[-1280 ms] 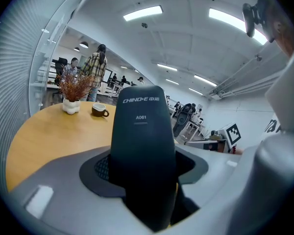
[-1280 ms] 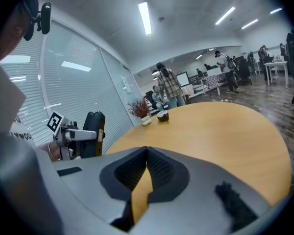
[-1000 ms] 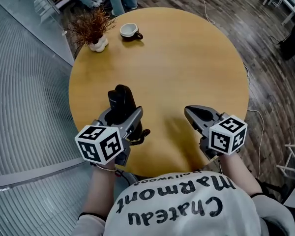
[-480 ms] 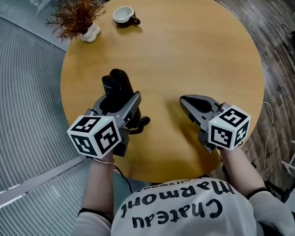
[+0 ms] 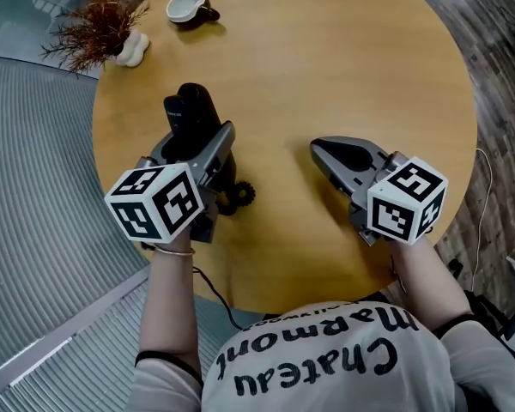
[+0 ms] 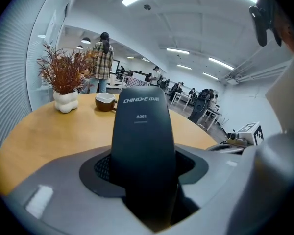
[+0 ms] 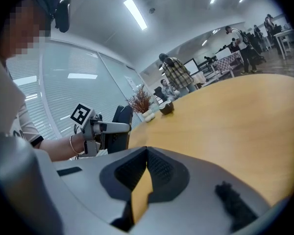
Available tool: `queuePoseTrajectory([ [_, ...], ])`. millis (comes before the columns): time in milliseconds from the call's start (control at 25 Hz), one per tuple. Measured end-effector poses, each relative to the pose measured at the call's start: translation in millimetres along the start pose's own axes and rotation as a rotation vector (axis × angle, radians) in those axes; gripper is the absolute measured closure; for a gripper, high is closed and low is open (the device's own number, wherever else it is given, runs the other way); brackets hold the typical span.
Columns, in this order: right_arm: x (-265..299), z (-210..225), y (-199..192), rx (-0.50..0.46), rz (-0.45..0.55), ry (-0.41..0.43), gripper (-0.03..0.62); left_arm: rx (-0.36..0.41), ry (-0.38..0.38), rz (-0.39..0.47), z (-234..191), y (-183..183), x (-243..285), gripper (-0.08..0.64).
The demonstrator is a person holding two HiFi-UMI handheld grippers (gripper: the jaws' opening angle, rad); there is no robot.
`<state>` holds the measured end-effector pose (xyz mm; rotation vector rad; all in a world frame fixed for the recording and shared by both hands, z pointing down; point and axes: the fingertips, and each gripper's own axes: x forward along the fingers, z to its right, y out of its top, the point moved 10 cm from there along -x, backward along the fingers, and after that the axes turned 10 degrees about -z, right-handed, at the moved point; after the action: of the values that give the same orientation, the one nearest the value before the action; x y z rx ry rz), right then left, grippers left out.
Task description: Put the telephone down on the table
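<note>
Moved since earlier: left gripper and right gripper are sitting closer to the table than a second ago, while the plant and cup are showing nearer the top-left corner of the head view.
Far left: a ribbed grey floor is running along the table's rim.
Plant: reddish dry twigs are standing in a white vase by the far-left rim.
Cup: it is sitting just right of the plant, well apart from both grippers.
Left tongs: they are pinching the black telephone, one pad pressing on each side.
Telephone: it is standing upright over the table's left part, leaning away from the person. Its lower end is hiding behind the gripper and its marker cube, so contact with the wood cannot be told.
Cord: a black coiled cord is poking out just right of the left gripper, and the rest of it is running out of sight beneath.
Right tongs: they are pressing together at the tips and gripping nothing, with only table wood showing through the slit behind them. Whether they are touching the wood cannot be told.
Bottom edge: a printed shirt is being cut off by the frame.
Background: people are standing beyond the table, too small to make out.
</note>
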<state>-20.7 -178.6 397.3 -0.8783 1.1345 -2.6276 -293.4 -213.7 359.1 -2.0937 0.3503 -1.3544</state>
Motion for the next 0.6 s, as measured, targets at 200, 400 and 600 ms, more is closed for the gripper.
queuePoseTrajectory([
  [200,5,12,10,-0.006,0.014,0.038,0.577,0.008,0.012,-0.038,2,7,27,0.276],
  [400,2,23,13,0.002,0.023,0.053,0.577,0.011,0.024,-0.070,-2,8,45,0.276],
  [600,-8,39,12,0.025,0.043,0.030,0.577,0.000,0.038,-0.071,-1,5,59,0.276],
])
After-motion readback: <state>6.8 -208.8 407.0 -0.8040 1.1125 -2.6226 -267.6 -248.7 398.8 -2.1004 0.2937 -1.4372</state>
